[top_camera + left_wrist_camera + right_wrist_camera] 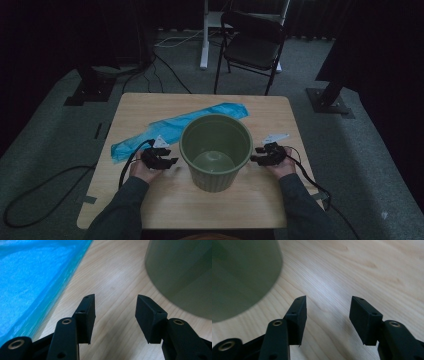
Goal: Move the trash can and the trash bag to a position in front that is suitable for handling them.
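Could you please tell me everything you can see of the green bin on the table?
The green bin is a round, olive-green bucket, plastic by its look, with a rolled rim and faintly ribbed sides that taper toward the base. It stands upright and empty near the middle of the wooden table. A blue plastic bag lies flat behind and to its left. The left tool and right tool flank it, jaws open, neither touching it.

No legible text, label, brand, number or sign on any surface near either gripper; all visible faces are unmarked.
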`<state>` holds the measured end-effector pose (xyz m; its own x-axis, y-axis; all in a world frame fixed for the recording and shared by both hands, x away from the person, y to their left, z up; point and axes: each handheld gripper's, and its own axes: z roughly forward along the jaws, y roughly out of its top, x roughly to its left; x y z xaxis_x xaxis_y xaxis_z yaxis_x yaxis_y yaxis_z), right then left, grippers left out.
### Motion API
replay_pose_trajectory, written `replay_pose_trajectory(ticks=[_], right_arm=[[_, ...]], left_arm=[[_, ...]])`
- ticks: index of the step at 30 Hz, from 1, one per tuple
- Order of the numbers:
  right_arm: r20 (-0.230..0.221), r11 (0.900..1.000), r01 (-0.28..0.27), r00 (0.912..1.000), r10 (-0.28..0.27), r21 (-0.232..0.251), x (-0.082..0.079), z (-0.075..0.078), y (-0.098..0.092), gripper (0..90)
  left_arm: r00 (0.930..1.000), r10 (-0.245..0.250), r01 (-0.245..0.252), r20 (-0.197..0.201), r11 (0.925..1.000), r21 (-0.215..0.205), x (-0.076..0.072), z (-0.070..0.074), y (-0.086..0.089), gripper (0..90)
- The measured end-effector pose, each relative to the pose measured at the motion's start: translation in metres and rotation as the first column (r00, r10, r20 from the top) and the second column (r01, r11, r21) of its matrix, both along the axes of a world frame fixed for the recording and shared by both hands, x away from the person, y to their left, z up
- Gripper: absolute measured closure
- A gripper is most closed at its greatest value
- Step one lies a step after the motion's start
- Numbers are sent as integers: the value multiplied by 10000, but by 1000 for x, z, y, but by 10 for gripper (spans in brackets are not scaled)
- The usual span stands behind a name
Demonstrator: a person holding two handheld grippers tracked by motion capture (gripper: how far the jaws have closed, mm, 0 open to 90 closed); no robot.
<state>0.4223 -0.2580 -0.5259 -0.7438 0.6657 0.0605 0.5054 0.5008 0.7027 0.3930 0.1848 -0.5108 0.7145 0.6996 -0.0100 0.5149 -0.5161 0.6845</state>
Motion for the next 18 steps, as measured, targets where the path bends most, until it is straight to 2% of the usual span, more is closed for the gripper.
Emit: replay_pose_trajectory(ticks=[1,2,5,6,9,11,15,17,18], right_arm=[[59,9999,-77,10000,77,103,-2,3,2,491],[149,9993,-216,9997,212,302,-5,7,5,497],[242,9986,-324,9992,314,421,-7,10,7,502],[539,9960,-642,9967,608,622,-14,17,14,508],[576,9937,-809,9954,766,776,-17,20,17,509],[691,9913,-1021,9929,965,828,-20,22,21,511],[787,9871,-1322,9890,1252,908,-23,25,27,530],[825,9875,-1339,9885,1271,831,-24,26,27,533],[817,9868,-1395,9878,1328,822,-24,26,27,547]], left_arm=[[10000,0,0,0,10000,0,0,0,0,501],[10000,7,-7,22,9995,-312,0,3,-3,497],[10000,-64,65,32,9988,-480,0,5,-8,497],[9998,-157,165,153,9984,-549,0,8,-13,499],[9992,-331,345,222,9973,-652,-1,10,-18,507],[9977,-568,599,375,9943,-882,-4,13,-25,517],[9943,-851,890,648,9943,-595,-8,17,-30,560],[9937,-921,959,632,9935,-615,-8,17,-30,585],[9905,-1230,1266,615,9902,-590,-10,18,-31,585]])
